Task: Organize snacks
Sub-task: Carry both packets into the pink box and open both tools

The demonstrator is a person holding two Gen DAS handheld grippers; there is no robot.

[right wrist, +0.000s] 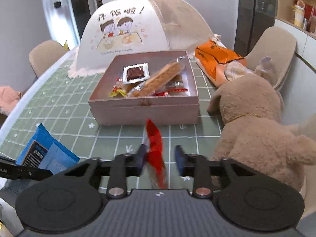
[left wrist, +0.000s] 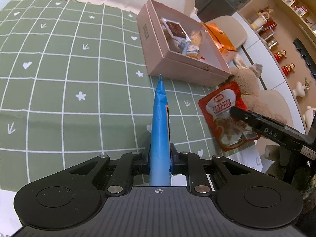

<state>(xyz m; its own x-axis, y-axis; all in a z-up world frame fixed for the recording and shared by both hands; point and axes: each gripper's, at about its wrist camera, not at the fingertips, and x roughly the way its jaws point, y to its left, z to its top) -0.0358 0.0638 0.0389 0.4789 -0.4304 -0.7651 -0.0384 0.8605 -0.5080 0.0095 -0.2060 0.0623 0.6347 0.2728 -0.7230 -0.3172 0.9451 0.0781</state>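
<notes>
Left gripper (left wrist: 160, 158) clamps a flat blue foil snack packet (left wrist: 160, 122) edge-on, its tip toward the open pink cardboard box (left wrist: 177, 67). Right gripper (right wrist: 159, 159) stands partly open with a red foil snack pouch (right wrist: 156, 148) between its fingers; whether both pads press it cannot be told. Both hang above the green checked tablecloth (left wrist: 59, 79), the box of wrapped snacks just ahead.

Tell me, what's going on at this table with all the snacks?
A person is sorting snacks with two hand-held grippers. The left gripper is clamped on a blue packet. A red packet sits between the right gripper fingers, which stand apart. Ahead on the green checked tablecloth is an open pink box already holding several snacks.
</notes>
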